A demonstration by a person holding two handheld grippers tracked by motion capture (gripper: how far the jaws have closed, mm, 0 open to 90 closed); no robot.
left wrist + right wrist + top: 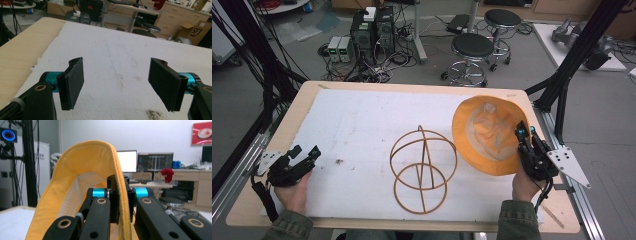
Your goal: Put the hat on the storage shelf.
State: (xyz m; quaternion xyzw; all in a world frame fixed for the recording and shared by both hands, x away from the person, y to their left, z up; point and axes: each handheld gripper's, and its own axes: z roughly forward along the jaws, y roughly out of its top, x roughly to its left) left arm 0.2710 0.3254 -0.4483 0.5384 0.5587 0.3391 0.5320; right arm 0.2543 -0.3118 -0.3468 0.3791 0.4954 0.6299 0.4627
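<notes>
An orange bucket hat is lifted off the table at the right, its pale lining facing up. My right gripper is shut on the hat's brim at its right edge; in the right gripper view the yellow-orange brim runs pinched between the two black jaws, and the hat arches up to their left. A round wooden wire-frame stand of crossing hoops sits on the white sheet at the table's middle. My left gripper rests low at the left, open, with nothing between its pads.
A white foam sheet covers most of the wooden table. Black frame posts stand at the table's right and left. Two stools and computer boxes with cables sit on the floor beyond the far edge.
</notes>
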